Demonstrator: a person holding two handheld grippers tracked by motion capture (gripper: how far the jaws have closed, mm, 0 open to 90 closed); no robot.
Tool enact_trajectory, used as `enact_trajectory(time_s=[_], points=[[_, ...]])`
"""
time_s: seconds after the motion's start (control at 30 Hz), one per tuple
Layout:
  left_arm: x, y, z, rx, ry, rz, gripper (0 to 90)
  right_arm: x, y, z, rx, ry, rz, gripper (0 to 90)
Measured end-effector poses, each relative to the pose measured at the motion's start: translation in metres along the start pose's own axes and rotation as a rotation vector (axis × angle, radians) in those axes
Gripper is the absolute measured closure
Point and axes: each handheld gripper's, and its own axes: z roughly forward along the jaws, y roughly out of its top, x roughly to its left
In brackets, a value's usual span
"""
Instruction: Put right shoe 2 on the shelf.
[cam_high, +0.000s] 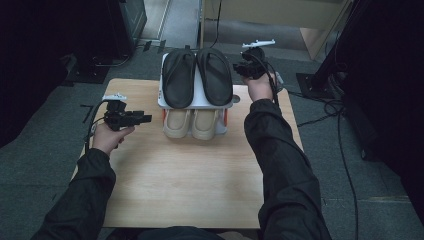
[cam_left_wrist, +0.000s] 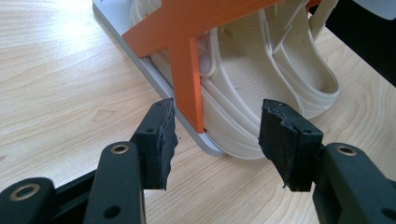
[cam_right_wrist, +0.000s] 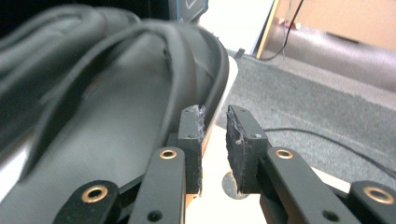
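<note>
Sitting toward the far edge of the wooden counter (cam_high: 185, 180) is one two-level shoe rack (cam_high: 196, 103) with white shelves and orange uprights. Two black sandals (cam_high: 178, 76) lie side by side on its upper shelf, toes pointing away from the person; two cream clogs (cam_high: 177, 123) sit side by side on the lower level, their ends poking out toward the person. That makes four pieces of footwear in two pairs.

The left hand-held gripper (cam_high: 142, 119) hovers over the counter just left of the rack, pointing at the lower level. In the left gripper view its jaws stand wide apart and hold nothing; an orange upright (cam_left_wrist: 189, 79) and the rim of one cream clog (cam_left_wrist: 261, 84) sit between and beyond the pads, near but apart from them.

The right hand-held gripper (cam_high: 245, 67) is at the rack's upper right corner, beside the right black sandal (cam_high: 216, 75). In the right gripper view its jaws are nearly together with a narrow gap, nothing pinched between them, and the sandal's edge (cam_right_wrist: 205, 70) lies just left of the left pad.

The near half of the counter is bare wood. Strips of open surface run on both sides of the rack, the left wider. The rack's back overhangs the counter's far edge.
</note>
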Motion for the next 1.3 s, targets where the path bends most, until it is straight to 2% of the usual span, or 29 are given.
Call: enact_trajectory(time_s=[0.2,0.33,0.53,0.83,0.93,1.03,1.1,1.3], points=[[0.001,-0.001,0.001,0.005,0.002,0.000,46.3,-0.001,-0.024,0.012,0.052,0.014,-0.014,76.0],[0.001,-0.001,0.001,0.005,0.003,0.001,46.3,0.002,-0.031,0.017,0.053,0.036,-0.016,76.0],[0.001,-0.001,0.001,0.005,0.002,0.002,46.3,0.009,-0.031,0.015,0.069,0.060,-0.023,76.0],[0.001,-0.001,0.001,0.006,0.002,0.002,46.3,0.021,-0.030,0.013,0.061,0.087,-0.056,75.9],[0.001,-0.001,0.001,0.009,0.002,0.002,46.3,0.024,-0.029,0.012,0.063,0.079,-0.063,75.7],[0.001,-0.001,0.001,0.006,0.001,0.002,46.3,0.022,-0.033,0.011,0.030,0.088,-0.060,73.4],[0.002,-0.001,0.001,0.006,0.001,0.001,46.3,0.020,-0.035,0.011,0.028,0.095,-0.046,72.3],[0.002,-0.001,0.001,0.007,0.005,0.001,46.2,0.015,-0.040,0.005,0.027,0.110,-0.048,66.9]])
